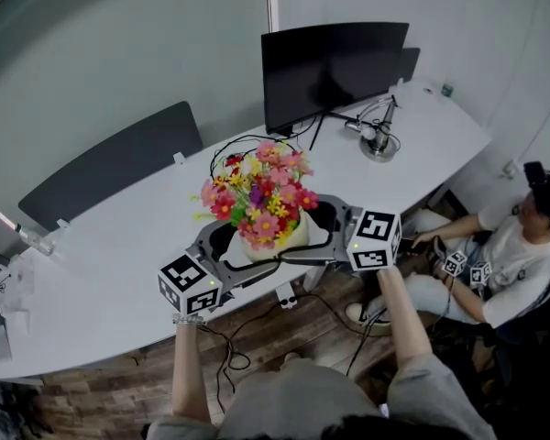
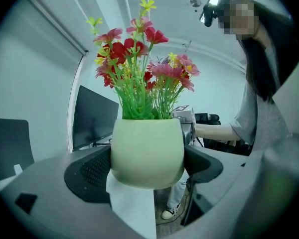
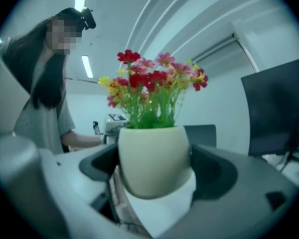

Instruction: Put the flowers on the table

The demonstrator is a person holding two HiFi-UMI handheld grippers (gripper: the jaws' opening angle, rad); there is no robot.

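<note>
A bunch of red, pink and yellow flowers (image 1: pixel 257 195) stands upright in a rounded white pot (image 1: pixel 280 243). The pot is at the front edge of the white table (image 1: pixel 119 246); I cannot tell whether it rests on it. My left gripper (image 1: pixel 227 246) clasps the pot from the left and my right gripper (image 1: pixel 328 225) from the right. In the left gripper view the pot (image 2: pixel 147 151) fills the gap of the left gripper (image 2: pixel 147 167), both dark jaws against its sides. In the right gripper view the pot (image 3: pixel 154 156) sits the same way in the right gripper (image 3: pixel 157 169).
A black monitor (image 1: pixel 330 67) and a desk lamp (image 1: pixel 378 137) stand at the table's back right. A dark chair back (image 1: pixel 110 165) rises behind the table on the left. A seated person (image 1: pixel 504 255) is at the right. Cables (image 1: pixel 229 337) lie on the wooden floor.
</note>
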